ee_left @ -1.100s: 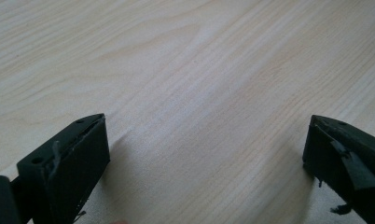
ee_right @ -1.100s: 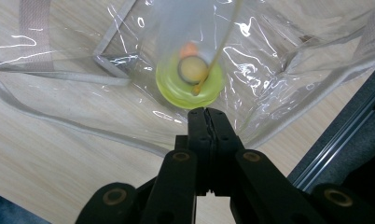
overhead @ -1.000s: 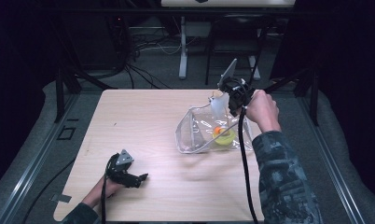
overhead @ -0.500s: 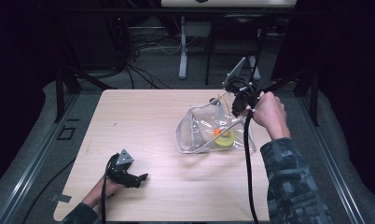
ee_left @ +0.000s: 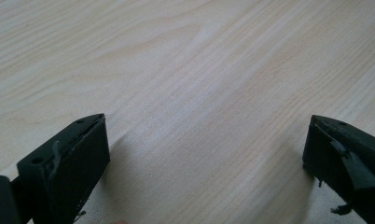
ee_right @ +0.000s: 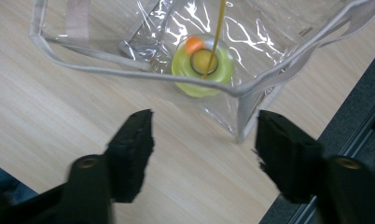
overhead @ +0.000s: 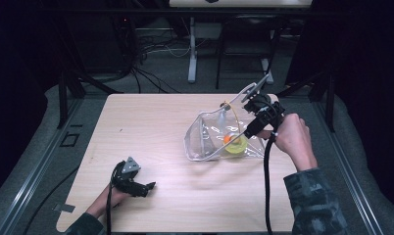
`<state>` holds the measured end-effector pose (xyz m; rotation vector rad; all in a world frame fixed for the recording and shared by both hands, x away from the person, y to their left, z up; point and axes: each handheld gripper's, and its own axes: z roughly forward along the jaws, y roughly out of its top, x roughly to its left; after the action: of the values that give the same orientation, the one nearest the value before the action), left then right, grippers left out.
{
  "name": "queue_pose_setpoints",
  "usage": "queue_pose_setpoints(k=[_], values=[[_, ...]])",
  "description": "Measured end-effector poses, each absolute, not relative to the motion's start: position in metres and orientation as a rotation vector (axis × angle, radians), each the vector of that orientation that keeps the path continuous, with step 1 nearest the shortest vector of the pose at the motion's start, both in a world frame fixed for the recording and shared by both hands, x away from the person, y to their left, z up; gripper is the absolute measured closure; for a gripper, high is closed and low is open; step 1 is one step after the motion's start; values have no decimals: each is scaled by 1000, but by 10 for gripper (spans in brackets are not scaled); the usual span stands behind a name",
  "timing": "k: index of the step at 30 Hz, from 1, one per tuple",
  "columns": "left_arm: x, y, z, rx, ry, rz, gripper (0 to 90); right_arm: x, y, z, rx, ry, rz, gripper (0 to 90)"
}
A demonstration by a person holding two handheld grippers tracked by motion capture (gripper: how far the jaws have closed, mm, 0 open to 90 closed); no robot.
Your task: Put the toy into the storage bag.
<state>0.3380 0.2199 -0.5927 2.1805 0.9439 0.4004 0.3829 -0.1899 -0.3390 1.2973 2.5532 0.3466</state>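
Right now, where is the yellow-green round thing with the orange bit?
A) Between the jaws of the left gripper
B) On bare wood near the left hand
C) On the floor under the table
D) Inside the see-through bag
D: the yellow-green round thing lies inside the see-through bag on the table, with the bag's clear walls and grey trim around it.

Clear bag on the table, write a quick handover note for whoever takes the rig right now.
Right gripper: open, jaws just opened, nothing between them, beside the clear bag.
Left gripper: open, idle over bare table near the front left.
Clear bag: lying near the table's right edge, mouth open, with a yellow-green round toy inside.
Done: toy is in the bag, bag released.
Left: probably closing or moving the bag; judge before acting.
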Motion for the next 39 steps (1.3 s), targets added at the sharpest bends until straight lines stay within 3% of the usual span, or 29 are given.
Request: queue_pose_setpoints(k=[4,18,39], values=[[338,220,-593,2183,942,405,4,372,-192,-348,1311,2548,337,161],[338,220,-593,2185,941,406,4,336,-214,-403,1379,2532,392,0],[338,220,-593,2184,941,405,4,319,-245,-482,1513,2544,377,0]])
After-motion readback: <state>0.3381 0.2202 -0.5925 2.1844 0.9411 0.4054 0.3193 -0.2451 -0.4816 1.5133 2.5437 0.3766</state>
